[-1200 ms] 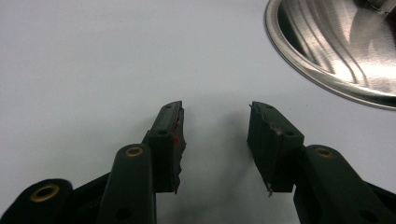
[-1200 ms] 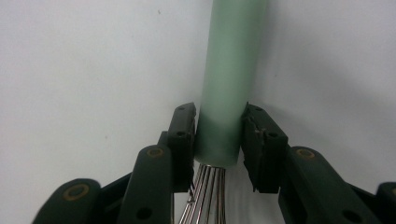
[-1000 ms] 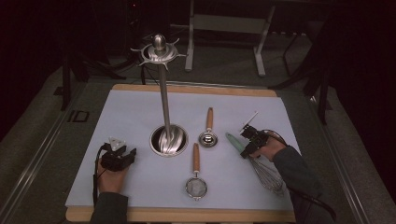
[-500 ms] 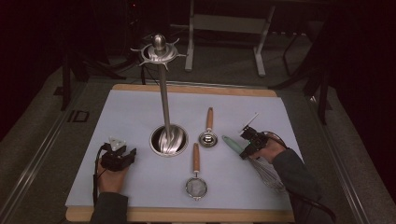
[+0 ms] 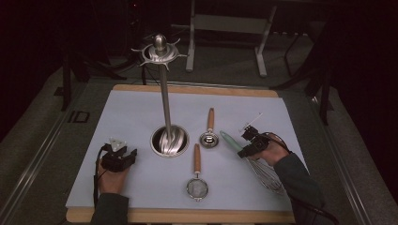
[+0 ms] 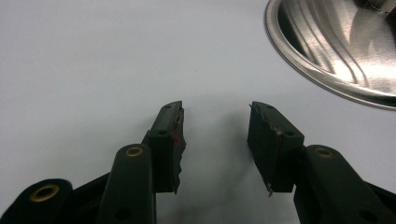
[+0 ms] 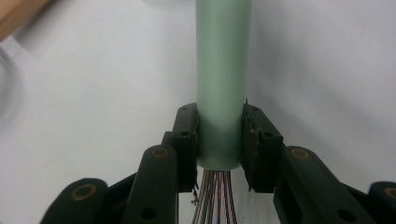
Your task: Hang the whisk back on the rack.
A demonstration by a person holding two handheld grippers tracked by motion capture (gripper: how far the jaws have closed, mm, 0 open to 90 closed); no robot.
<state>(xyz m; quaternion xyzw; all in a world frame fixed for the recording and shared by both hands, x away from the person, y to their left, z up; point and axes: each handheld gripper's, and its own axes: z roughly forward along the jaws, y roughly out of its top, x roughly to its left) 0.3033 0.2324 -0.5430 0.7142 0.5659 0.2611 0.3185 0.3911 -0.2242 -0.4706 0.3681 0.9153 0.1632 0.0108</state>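
A whisk lies at the mat's right, its pale green handle [image 5: 229, 138] pointing left and its wire head [image 5: 268, 177] beside the person's right sleeve. My right gripper [image 5: 243, 152] has just been closing, and its jaws now press both sides of the handle [image 7: 223, 56] where the wires begin; in the right gripper view its fingertips [image 7: 219, 135] clamp it. My left gripper [image 5: 123, 158] rests at the front left of the mat. Its jaws [image 6: 215, 126] stand open with nothing between them, a short way from the steel stand's base [image 6: 336, 51].
A tall steel utensil stand with a hooked crown [image 5: 160, 50] rises from a round base [image 5: 170, 140] mid-mat. A small wooden-handled ladle [image 5: 209, 136] and a wooden-handled strainer [image 5: 197, 185] lie right of it. The pale mat [image 5: 136, 112] sits on a wooden board [image 5: 187, 216].
The right hand has shifted slightly, taking the whisk's green handle with it in its jaws. The left hand and the other utensils have not moved.
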